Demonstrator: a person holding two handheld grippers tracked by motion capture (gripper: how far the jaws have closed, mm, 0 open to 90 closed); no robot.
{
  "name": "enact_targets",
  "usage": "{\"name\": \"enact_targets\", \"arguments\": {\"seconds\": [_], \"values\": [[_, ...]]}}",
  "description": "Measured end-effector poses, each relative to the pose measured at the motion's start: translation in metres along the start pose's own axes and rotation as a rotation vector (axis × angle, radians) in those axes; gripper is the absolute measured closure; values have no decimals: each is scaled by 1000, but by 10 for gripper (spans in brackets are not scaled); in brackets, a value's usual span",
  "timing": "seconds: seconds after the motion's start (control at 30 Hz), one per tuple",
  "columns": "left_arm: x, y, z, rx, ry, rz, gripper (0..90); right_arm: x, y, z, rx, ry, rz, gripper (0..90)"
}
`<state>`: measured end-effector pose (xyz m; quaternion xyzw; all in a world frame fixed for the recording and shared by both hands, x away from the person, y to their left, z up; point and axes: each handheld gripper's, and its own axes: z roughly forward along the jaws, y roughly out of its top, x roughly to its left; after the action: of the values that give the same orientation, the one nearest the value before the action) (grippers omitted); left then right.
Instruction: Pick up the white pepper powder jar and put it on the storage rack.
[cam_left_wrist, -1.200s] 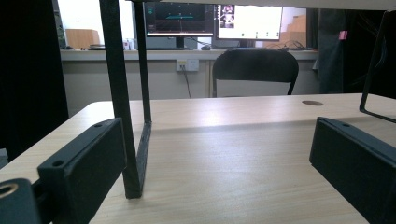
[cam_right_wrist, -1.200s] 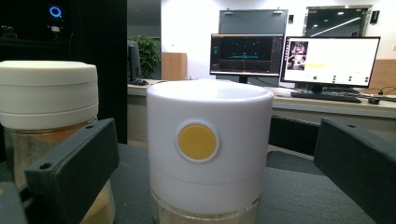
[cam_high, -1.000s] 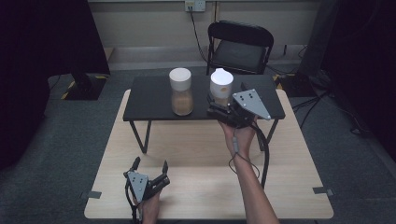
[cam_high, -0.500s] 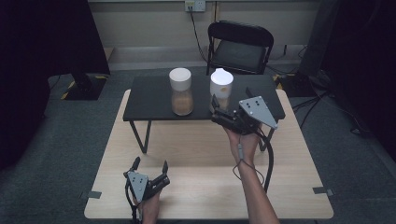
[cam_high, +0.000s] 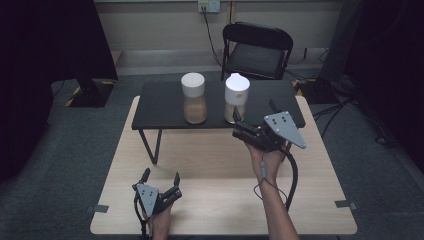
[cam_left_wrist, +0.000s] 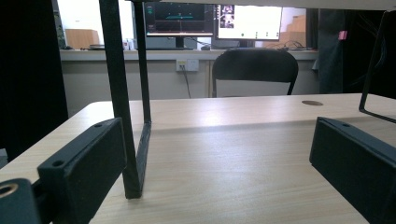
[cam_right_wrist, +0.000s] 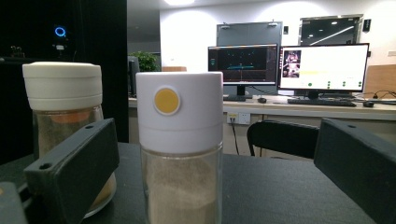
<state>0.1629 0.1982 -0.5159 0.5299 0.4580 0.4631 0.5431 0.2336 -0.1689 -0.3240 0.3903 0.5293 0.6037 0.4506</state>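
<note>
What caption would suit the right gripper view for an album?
Open right gripper faces a white-capped jar with a yellow dot, a second jar beside it on the black shelf.

Over the last second we see the right gripper (cam_high: 239, 129), black with a grey three-cornered plate, pull back from the white-capped glass jar of pale powder (cam_high: 236, 98) toward the near edge of the low black shelf (cam_high: 160, 102). It sat just beside the jar before. Now it hangs off the shelf's front edge over the light wooden table (cam_high: 200, 160), jaws spread, with the jar centred ahead of them in the right gripper view.
</note>
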Motion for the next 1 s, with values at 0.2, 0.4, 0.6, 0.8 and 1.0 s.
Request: {"name": "enact_targets", "arguments": {"seconds": [0.2, 0.4, 0.6, 0.8, 1.0], "values": [[0, 0, 0, 0, 0, 0, 33, -1, -3, -9, -9, -5, -1, 0], [0, 0, 0, 0, 0, 0, 33, -1, -8, -18, -19, -8, -7, 0], [0, 0, 0, 0, 0, 0, 33, 3, -15, -28, -22, -15, -43, 0], [0, 0, 0, 0, 0, 0, 33, 4, -21, -39, -34, -24, -51, 0], [0, 0, 0, 0, 0, 0, 33, -1, -32, -50, -22, -31, -43, 0]]}}
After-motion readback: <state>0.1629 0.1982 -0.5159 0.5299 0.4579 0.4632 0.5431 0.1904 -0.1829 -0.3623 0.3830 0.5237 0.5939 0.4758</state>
